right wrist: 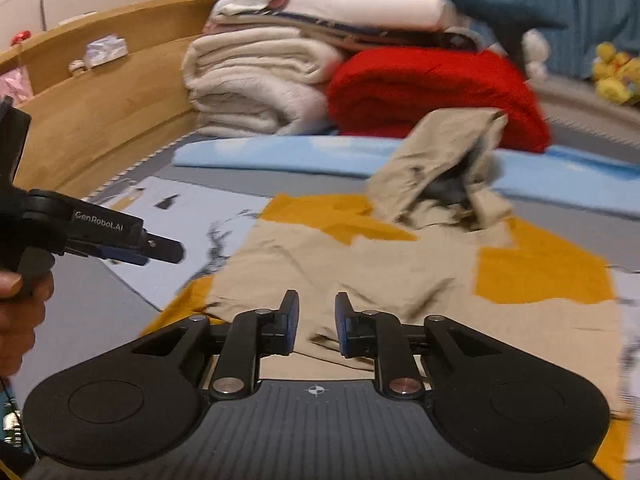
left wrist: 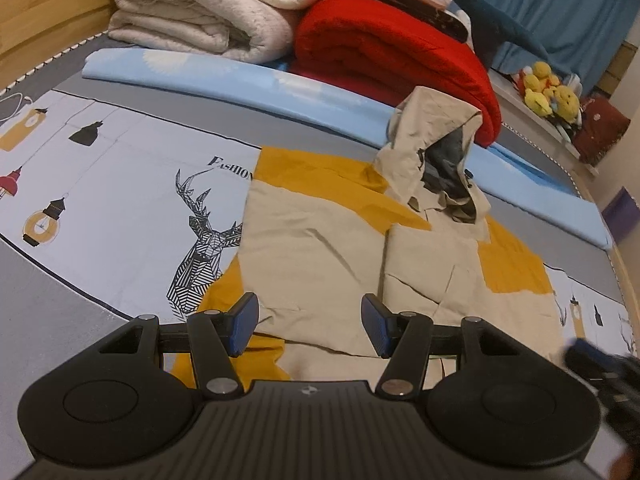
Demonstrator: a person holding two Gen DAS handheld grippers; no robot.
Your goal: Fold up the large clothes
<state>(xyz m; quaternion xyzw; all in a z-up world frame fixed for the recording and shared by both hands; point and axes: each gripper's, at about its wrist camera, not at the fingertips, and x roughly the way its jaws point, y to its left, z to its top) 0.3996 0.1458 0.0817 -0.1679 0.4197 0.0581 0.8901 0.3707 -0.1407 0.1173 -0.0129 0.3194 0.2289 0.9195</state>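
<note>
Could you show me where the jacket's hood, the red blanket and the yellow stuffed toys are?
jacket's hood (left wrist: 424, 140), left wrist view, on its beige outer side.
red blanket (left wrist: 384, 60), left wrist view, on the top of the folded roll.
yellow stuffed toys (left wrist: 554, 94), left wrist view, on the middle of the yellow cluster.

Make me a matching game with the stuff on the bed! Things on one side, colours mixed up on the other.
Things:
1. thick folded blanket
2. jacket hood
3. fluffy folded blanket
4. toy chicks

Colours:
A. cream white
B. yellow
C. red
D. beige with a dark grey lining

Pairs: 1-C, 2-D, 3-A, 4-B
</note>
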